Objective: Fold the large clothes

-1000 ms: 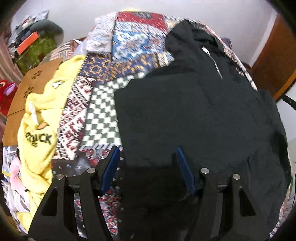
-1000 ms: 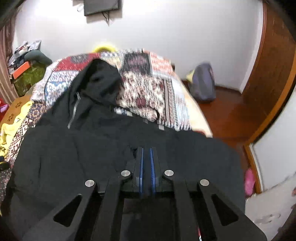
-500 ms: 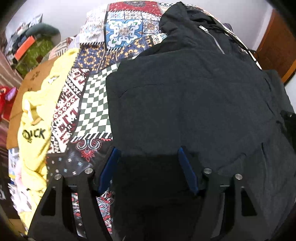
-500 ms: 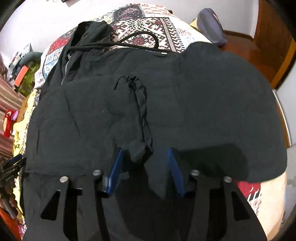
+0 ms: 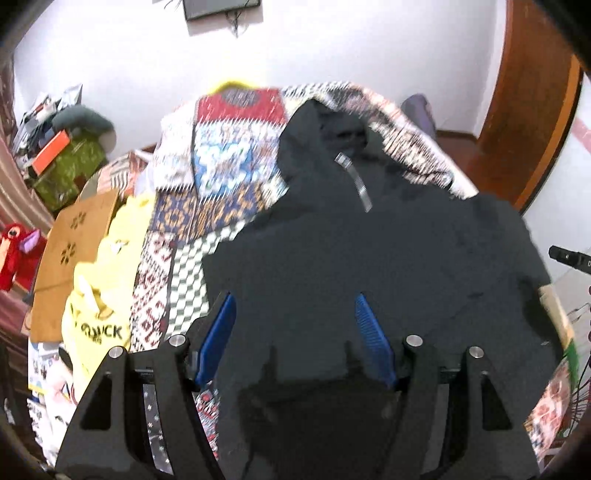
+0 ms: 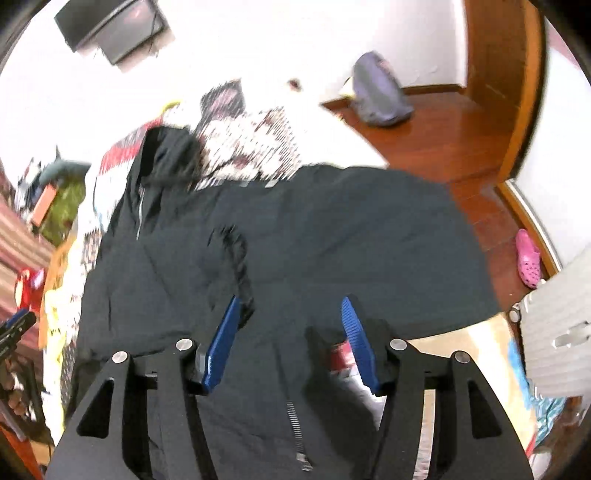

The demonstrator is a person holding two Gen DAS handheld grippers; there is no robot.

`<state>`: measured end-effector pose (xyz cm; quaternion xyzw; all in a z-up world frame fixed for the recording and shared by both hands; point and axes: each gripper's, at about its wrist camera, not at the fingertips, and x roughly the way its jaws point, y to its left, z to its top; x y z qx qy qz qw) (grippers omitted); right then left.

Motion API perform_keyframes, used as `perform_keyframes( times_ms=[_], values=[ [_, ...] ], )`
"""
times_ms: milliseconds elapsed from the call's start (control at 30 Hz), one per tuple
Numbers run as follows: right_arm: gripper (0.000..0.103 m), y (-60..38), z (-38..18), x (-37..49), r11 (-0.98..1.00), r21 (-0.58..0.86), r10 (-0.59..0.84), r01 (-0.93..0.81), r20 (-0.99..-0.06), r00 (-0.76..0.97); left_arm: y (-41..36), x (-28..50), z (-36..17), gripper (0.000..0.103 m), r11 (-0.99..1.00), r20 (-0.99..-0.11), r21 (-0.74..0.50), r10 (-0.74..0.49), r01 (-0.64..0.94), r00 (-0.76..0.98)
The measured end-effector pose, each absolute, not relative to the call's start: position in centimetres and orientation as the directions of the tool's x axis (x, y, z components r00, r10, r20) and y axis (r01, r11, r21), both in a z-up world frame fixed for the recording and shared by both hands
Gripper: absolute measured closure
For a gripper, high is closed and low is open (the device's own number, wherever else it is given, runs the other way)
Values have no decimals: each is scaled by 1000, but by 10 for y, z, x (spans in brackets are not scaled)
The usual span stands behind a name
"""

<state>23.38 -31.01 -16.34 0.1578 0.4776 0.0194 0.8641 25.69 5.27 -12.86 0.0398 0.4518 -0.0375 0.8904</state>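
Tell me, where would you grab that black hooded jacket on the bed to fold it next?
Probably the black jacket by the sleeve edge that hangs off the bed's right side, coming in from that side. It is a free, thin edge that jaws can pinch, whereas the middle lies flat. Both the left gripper and right gripper are open above it.

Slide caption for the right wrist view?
Right gripper, jaws just opened and empty, above black hooded jacket spread on patchwork bedspread.

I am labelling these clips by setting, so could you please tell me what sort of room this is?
Most likely a bedroom in a home. A bed with a patchwork quilt fills the view, with a black zip hoodie spread on it. A dark wall-mounted screen hangs on the white wall, and a pink clog lies on the wooden floor.
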Motion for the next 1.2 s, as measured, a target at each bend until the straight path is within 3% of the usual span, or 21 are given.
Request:
perform_keyframes(
  times_ms=[167, 333, 700, 900, 1067, 1167, 1200],
  values=[
    [49, -342, -160, 228, 943, 280, 133, 180, -812, 568, 28, 270, -116, 36, 990, -787, 19, -69, 136, 613],
    [49, -378, -190, 225, 912, 293, 106, 287, -845, 525, 1, 288, -137, 36, 985, -811, -20, -116, 170, 574],
    [49, -440, -282, 232, 704, 489, 267, 514, -854, 447, -37, 316, -209, 36, 978, -883, -65, -149, 198, 446],
    [35, -454, -294, 253, 652, 496, 212, 574, -845, 490, -32, 327, -227, 36, 983, -898, -83, -145, 164, 415],
    [35, -462, -296, 272, 626, 459, 124, 630, -856, 502, -22, 330, -237, 36, 987, -906, -92, -137, 130, 400],
    [50, -462, -291, 276, 635, 428, 72, 643, -862, 502, -18, 328, -239, 36, 990, -908, -75, -118, 122, 402],
    [64, -461, -287, 276, 652, 402, 38, 643, -864, 502, -16, 326, -239, 36, 991, -907, -64, -108, 121, 408]
  ],
)
